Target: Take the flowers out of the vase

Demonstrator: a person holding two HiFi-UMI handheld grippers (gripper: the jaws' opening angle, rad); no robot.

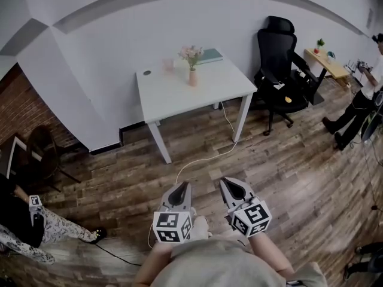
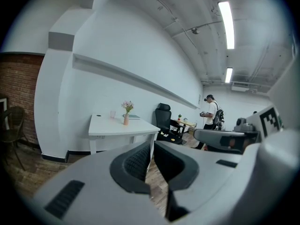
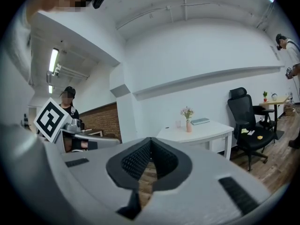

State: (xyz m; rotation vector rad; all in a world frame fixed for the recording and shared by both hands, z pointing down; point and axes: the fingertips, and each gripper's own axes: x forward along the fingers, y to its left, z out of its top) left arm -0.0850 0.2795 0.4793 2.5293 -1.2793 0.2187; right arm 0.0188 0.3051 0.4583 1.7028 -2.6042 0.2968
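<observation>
A small pink vase [image 1: 193, 78] with pale pink flowers [image 1: 191, 54] stands upright near the back of a white table [image 1: 173, 97]. The same vase [image 2: 126, 120] and flowers [image 3: 187, 112] show small and far off in both gripper views. My left gripper [image 1: 181, 187] and right gripper [image 1: 230, 185] are held side by side close to my body, well short of the table, over the wooden floor. Both are shut with nothing between their jaws.
A clear cup [image 1: 168, 66] and a greenish book [image 1: 210, 56] lie on the table by the vase. A black office chair [image 1: 278, 64] stands right of the table, a white cable [image 1: 206, 154] runs across the floor. People stand at the far right [image 1: 362, 94] and lower left [image 1: 24, 226].
</observation>
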